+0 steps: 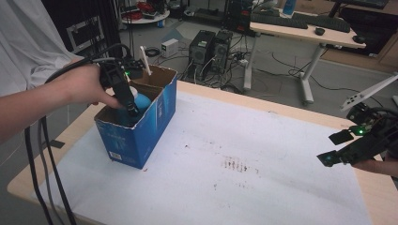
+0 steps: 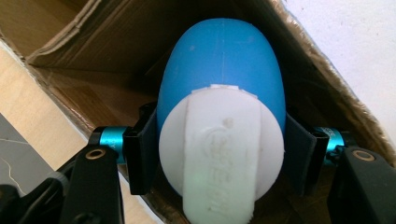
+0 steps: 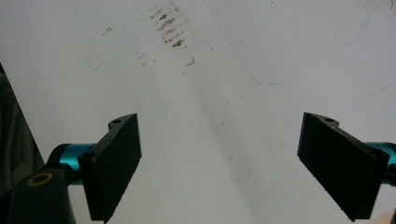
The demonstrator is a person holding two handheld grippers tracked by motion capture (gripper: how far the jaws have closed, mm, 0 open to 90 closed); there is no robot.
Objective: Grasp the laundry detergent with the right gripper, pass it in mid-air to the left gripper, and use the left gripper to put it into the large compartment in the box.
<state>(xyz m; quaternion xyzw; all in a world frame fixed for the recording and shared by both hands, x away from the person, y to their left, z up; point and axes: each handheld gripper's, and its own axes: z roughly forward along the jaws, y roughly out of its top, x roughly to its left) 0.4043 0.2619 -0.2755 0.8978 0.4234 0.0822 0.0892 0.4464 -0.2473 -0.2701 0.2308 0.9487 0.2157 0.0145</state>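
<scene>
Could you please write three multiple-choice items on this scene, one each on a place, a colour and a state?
1. Where is the left gripper?
A. reaching into the blue box
B. over the bare sheet
C. off the table

2. What colour is the rounded body of the object it grips?
A. red
B. blue
C. green

3. How do the right gripper jaws stand?
A. shut on a cloth
B. shut on nothing
C. wide open

Answers: 1 A, the high view shows it dipping inside the box; 2 B, the left gripper view shows a blue body with a white end; 3 C, the white sheet shows between them.
</scene>
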